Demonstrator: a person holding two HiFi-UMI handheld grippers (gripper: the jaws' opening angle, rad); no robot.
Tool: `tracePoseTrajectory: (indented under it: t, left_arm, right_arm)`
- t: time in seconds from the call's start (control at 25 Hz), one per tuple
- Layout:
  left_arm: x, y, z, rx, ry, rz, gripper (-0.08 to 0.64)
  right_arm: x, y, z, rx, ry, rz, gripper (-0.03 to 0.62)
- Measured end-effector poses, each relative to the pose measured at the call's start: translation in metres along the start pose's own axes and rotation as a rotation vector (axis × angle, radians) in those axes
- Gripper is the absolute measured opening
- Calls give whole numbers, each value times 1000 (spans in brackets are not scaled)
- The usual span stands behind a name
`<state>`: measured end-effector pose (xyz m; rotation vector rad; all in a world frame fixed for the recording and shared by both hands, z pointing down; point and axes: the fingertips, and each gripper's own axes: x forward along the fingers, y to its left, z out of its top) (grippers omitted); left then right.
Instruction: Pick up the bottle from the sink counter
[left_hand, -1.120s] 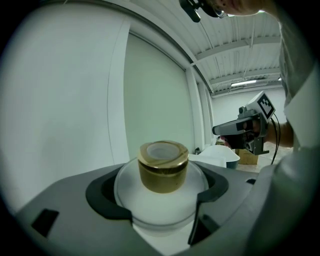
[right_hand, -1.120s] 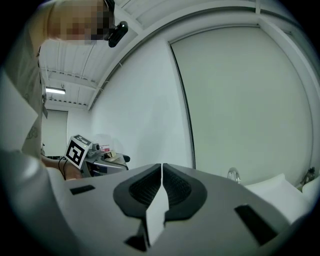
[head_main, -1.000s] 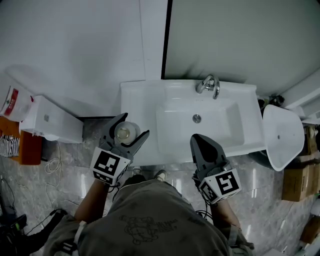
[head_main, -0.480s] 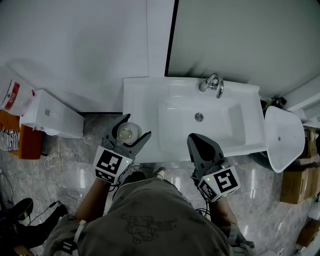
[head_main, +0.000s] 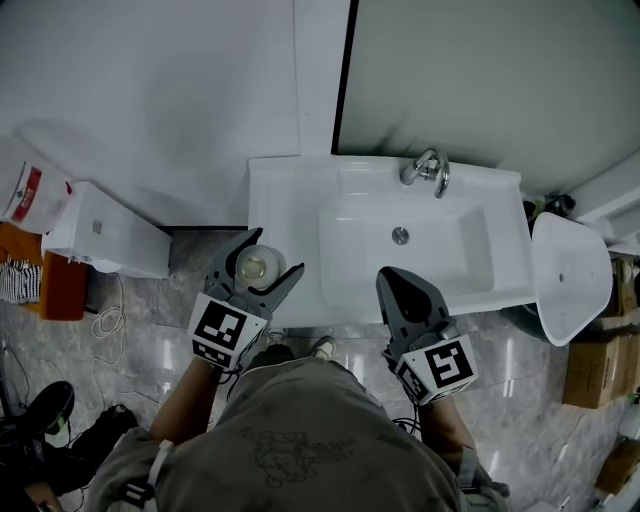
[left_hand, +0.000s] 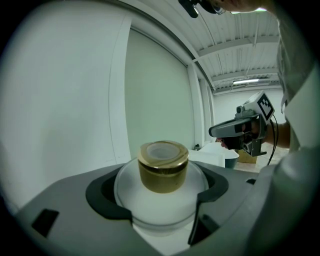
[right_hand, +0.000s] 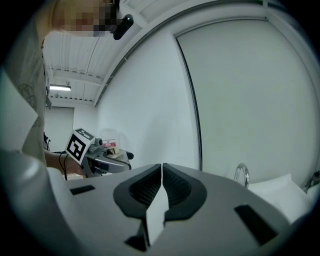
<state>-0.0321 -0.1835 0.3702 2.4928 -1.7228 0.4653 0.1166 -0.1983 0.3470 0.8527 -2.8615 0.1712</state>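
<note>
A frosted white bottle (head_main: 256, 266) with a gold cap sits between the jaws of my left gripper (head_main: 270, 250), above the left front part of the white sink counter (head_main: 285, 200). In the left gripper view the bottle (left_hand: 162, 167) stands upright, and both dark pads of the left gripper (left_hand: 161, 192) press against its round body. My right gripper (head_main: 389, 274) hangs over the counter's front edge, jaws shut and empty. In the right gripper view the right gripper (right_hand: 161, 172) shows its pads closed together.
A chrome faucet (head_main: 425, 168) stands behind the basin (head_main: 400, 236). A white box-shaped unit (head_main: 100, 240) is on the floor to the left, and a white round lid (head_main: 565, 275) and cardboard boxes (head_main: 590, 370) are to the right. A wall runs behind the sink.
The left gripper holds the bottle in nearly the same place in all three frames. The whole view has shifted slightly. The right gripper has not visibly moved.
</note>
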Motion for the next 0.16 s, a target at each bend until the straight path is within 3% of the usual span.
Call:
tracePoseTrajectory:
  t: [0.16]
  left_arm:
    - [0,-4,3,11,1,-7,345]
  right_arm:
    - [-1,-1,3,1,-9,5,31]
